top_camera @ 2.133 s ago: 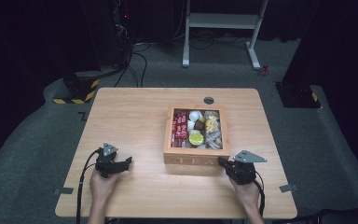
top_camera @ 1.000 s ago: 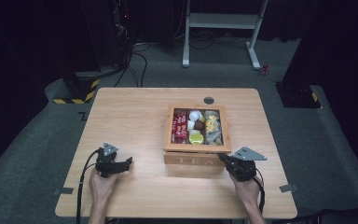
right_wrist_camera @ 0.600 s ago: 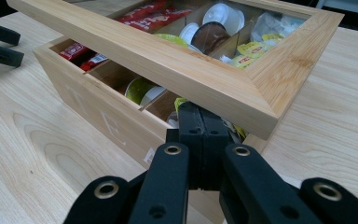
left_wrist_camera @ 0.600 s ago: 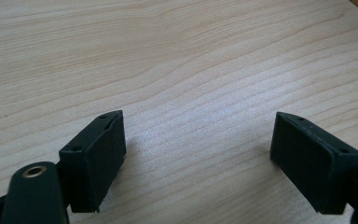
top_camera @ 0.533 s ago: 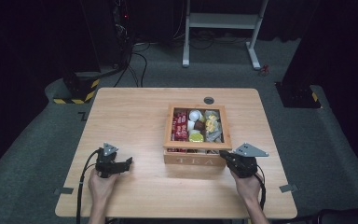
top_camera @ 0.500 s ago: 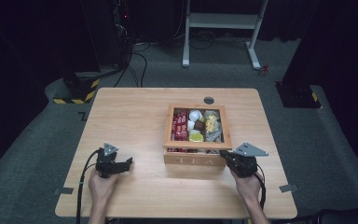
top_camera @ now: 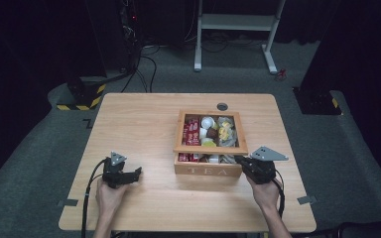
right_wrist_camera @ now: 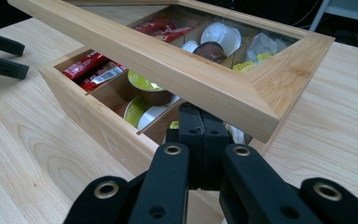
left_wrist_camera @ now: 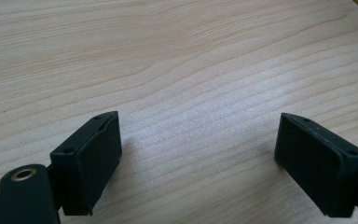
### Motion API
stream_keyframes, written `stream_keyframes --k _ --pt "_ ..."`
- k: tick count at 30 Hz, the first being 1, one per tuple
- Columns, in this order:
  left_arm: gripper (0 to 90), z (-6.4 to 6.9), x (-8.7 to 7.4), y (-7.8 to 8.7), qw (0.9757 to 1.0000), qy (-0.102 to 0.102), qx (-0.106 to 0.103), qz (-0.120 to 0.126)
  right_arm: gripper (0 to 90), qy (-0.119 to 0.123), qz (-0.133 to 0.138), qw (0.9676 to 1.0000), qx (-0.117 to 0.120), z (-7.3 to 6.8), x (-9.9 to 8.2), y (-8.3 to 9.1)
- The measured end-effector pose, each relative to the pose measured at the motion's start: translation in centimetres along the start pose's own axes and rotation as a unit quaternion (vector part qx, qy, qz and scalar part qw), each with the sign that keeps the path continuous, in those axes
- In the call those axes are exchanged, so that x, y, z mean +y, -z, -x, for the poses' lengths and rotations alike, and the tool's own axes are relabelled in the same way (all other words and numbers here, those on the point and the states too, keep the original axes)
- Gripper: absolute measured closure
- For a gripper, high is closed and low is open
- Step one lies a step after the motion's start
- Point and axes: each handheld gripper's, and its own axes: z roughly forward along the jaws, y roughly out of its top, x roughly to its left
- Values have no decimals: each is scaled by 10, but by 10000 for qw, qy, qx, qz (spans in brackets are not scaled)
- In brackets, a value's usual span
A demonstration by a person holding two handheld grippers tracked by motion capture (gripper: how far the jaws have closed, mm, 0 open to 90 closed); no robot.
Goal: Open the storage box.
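A wooden tea box (top_camera: 208,169) (right_wrist_camera: 81,105) stands right of the table's middle. Its window lid (top_camera: 211,148) (right_wrist_camera: 168,65) is tilted up at the front, showing red sachets (right_wrist_camera: 93,70) and coffee pods (right_wrist_camera: 142,84) in the compartments. My right gripper (top_camera: 241,161) (right_wrist_camera: 201,113) is shut, its jaws tucked under the lid's front rail near the right corner. My left gripper (top_camera: 137,174) (left_wrist_camera: 198,121) rests low on the bare tabletop at the left. It is open, its jaws have just been opening, and nothing lies between them.
A round cable hole (top_camera: 222,106) sits in the table (top_camera: 144,124) behind the box. The left gripper (right_wrist_camera: 2,56) is far to the left in the right gripper view. A white desk frame (top_camera: 238,29) and a striped base (top_camera: 82,96) stand on the floor beyond.
The lid's front edge has lifted off the box, with the right gripper under it moving slightly up. The left hand has stayed in place.
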Motion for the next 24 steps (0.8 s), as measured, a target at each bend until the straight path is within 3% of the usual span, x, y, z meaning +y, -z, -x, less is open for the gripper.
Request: stream_keyframes --k 4,5,6,8,24 --pt "233 -2 -1 2 9999 79 101 59 900 29 -9 10000 -6 1 3 1" --pt "232 -4 -2 3 9997 224 -8 97 900 39 16 10000 8 1 5 1" --pt "232 -4 -2 3 9997 224 -8 97 900 39 16 10000 8 1 5 1" --pt "242 -8 -4 5 9987 413 -189 209 900 29 11 10000 28 2 8 2" --pt "251 -8 -4 5 9984 396 -339 222 900 -99 102 9997 175 9 24 6"
